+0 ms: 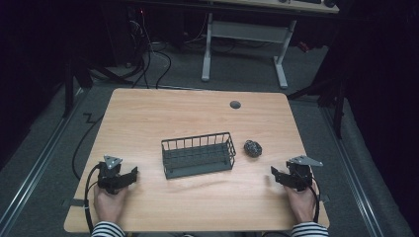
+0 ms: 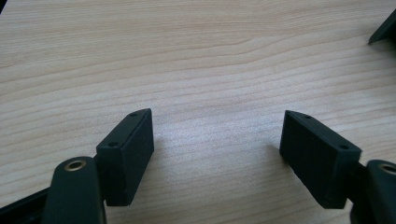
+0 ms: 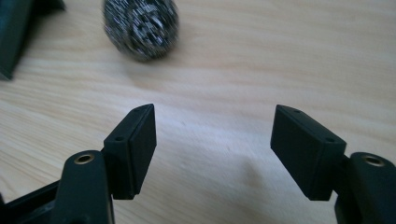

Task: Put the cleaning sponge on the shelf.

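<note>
Right gripper (image 3: pixel 212 140): jaws spread apart, nothing between them, held low over the table (image 1: pixel 148 113). Just ahead of its tips and slightly to their left — a steel scouring ball (image 3: pixel 140 28), resting on the bare wood, untouched. Beyond the ball on that same side, a dark wire basket (image 1: pixel 197 155), seemingly the place meant for it (a judgement from the layout).

Left gripper (image 2: pixel 217 144): jaws wide apart, empty, bare wood grain ahead; well apart from the ball, with the basket between.

Risks from here, as judged:
- Springy, rounded ball — likely to squirt out sideways if pinched off-centre, or to roll away if nudged by one jaw before the other arrives.
- Too shallow a bite: loose wire strands caught alone, ball sagging or dropping in transit.
- Strands snagging on the basket's wire rim at release, leaving the ball hung on the edge, not inside.
- Light basket shoved across the table by a low approach.
</note>
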`<state>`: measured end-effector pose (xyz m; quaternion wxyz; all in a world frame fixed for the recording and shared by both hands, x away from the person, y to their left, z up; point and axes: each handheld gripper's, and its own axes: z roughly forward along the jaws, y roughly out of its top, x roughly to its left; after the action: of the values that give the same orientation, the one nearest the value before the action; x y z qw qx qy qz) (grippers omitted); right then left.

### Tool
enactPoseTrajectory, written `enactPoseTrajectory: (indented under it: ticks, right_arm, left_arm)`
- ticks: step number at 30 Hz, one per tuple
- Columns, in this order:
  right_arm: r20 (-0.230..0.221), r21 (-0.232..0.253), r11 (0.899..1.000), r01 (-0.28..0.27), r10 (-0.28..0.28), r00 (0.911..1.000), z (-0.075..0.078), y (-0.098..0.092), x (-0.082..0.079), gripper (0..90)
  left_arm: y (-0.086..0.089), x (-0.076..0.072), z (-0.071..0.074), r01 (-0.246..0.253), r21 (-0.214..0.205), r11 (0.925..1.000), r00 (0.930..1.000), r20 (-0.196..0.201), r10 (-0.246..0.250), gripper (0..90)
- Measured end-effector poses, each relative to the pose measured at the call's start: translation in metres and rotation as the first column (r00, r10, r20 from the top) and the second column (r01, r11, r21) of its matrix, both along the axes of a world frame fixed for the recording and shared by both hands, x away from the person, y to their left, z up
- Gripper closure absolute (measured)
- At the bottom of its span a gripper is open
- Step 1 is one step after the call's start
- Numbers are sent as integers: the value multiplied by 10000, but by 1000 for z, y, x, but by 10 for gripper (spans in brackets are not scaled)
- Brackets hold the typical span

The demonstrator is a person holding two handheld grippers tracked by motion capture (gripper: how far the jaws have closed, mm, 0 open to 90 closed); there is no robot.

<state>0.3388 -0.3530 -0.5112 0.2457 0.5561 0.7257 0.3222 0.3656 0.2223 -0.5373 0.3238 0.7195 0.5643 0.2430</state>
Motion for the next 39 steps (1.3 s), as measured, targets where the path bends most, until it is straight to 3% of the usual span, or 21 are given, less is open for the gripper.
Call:
enactPoseTrajectory:
  ticks: [9,19,29,39]
  right_arm:
    - [168,121,9968,-786,784,9968,21,23,21,290]
    - [-20,247,9937,-1092,1093,9940,28,40,51,267]
    - [-466,123,9943,-1061,1066,9932,20,54,79,251]
    - [-1020,284,9942,-1039,1063,9891,4,55,90,280]
  left_arm:
    - [0,0,0,5,5,10000,10000,-4,-5,263]
    - [0,0,0,11,16,10000,10000,-10,-11,262]
    - [0,0,0,5,2,10000,10000,-4,-5,262]
    - [0,0,0,6,-4,10000,10000,-5,-6,262]
